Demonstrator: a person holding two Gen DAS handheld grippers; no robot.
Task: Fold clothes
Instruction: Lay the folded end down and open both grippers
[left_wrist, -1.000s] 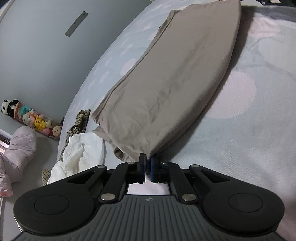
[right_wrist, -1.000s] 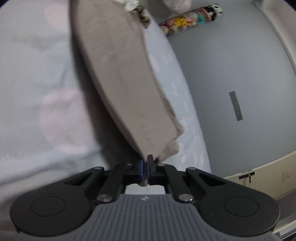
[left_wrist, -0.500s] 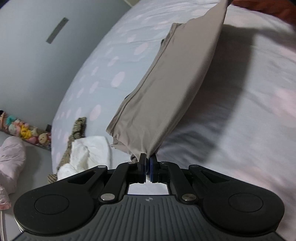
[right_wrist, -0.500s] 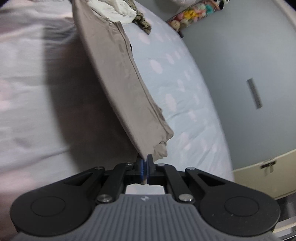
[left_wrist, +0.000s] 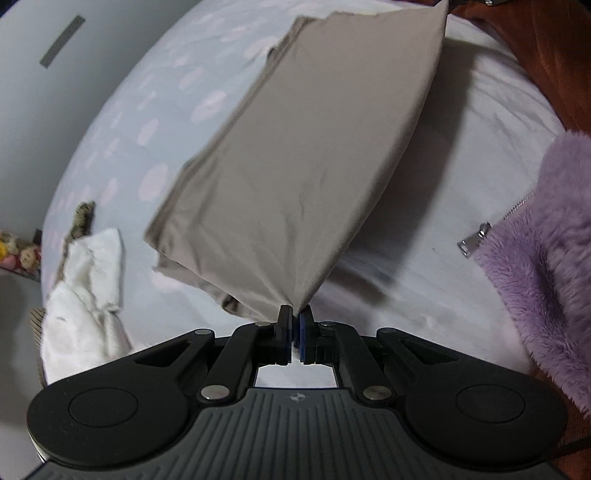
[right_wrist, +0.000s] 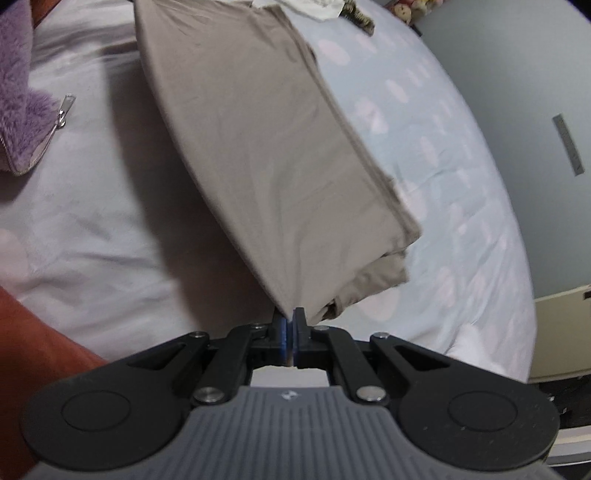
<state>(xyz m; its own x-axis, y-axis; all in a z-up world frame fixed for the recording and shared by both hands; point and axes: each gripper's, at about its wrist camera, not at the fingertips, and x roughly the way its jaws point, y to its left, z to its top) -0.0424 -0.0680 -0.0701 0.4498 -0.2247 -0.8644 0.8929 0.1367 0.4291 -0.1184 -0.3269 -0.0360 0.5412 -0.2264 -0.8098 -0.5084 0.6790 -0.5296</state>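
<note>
A taupe folded garment (left_wrist: 295, 166) hangs stretched in the air over the bed, casting a dark shadow on the sheet. My left gripper (left_wrist: 294, 316) is shut on one near corner of it. My right gripper (right_wrist: 289, 318) is shut on the other corner of the same taupe garment (right_wrist: 266, 155). Its layered hem edges hang loose on the side away from me in both views. The far end of the cloth runs out of the top of each picture.
The bed sheet (left_wrist: 461, 177) is pale with pink dots. A white garment (left_wrist: 85, 288) over a striped one lies at the bed's end. A purple fleece jacket (left_wrist: 546, 266) with a metal zip (left_wrist: 476, 240) lies beside the fold. Grey floor (right_wrist: 517, 74) lies beyond the bed.
Both grippers have lifted and carried the taupe garment across the bed toward the purple jacket, which has come into view. The cloth now hangs clear of the sheet.
</note>
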